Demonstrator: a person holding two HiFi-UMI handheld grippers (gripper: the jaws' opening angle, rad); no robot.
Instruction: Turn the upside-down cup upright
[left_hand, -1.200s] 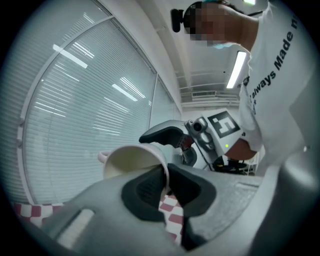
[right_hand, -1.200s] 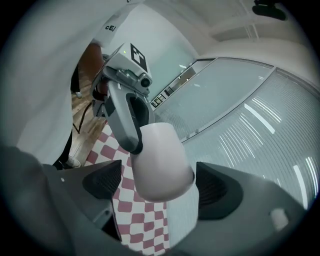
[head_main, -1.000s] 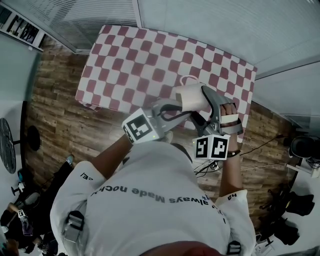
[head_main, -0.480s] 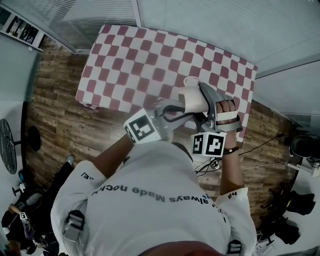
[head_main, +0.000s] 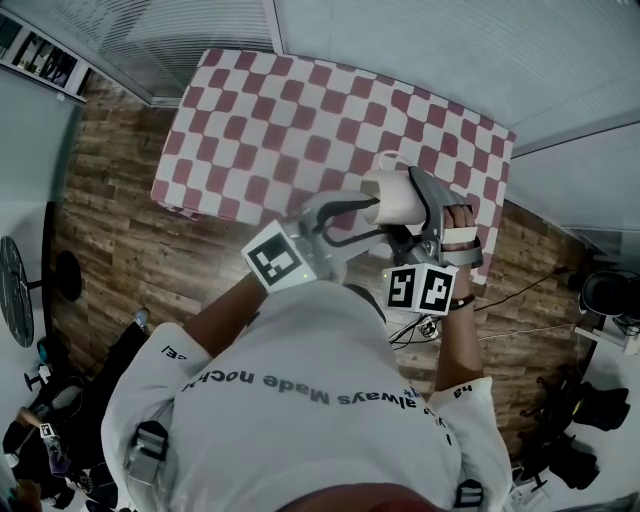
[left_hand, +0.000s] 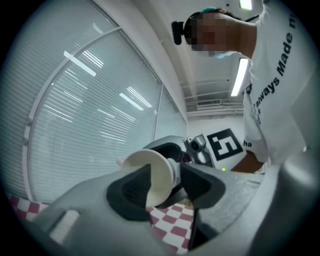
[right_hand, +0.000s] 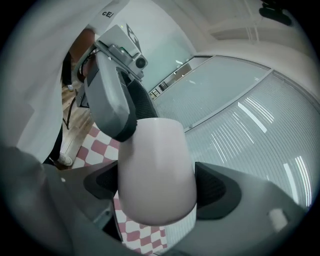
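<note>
One cup (head_main: 398, 198) in mid-air, near the front edge of the table (head_main: 175, 205): who has it? (DESK)

My right hand-held gripper (right_hand: 160, 185) has it, jaws spread wide and clamped across the cup's smooth round body. The cup lies roughly on its side, clear of the checked cloth (head_main: 300, 120), wide end toward my left hand-held gripper (left_hand: 167, 187). That one's jaws have just been opening. The rim sits between them, but the pads stand off it. (OPERATOR)

What could go wrong from here? (DESK)

Three things, as I judge it. The curved wall hangs on a single grip, so it could slide or swivel in the pads when I roll the wrist to bring the cup upright. The left jaws straddle the rim, so if I pull them away crooked, one could catch it and lever the cup loose. And the cup is close to the table's near edge, so a drop might miss the cloth and hit the wooden floor (head_main: 120, 250). (OPERATOR)

And the count? (DESK)

One cup, with one handle (head_main: 388, 158). Two hand-held grippers, each carrying one marker cube (head_main: 425, 290). One table under one red-and-white cloth. (OPERATOR)
</note>
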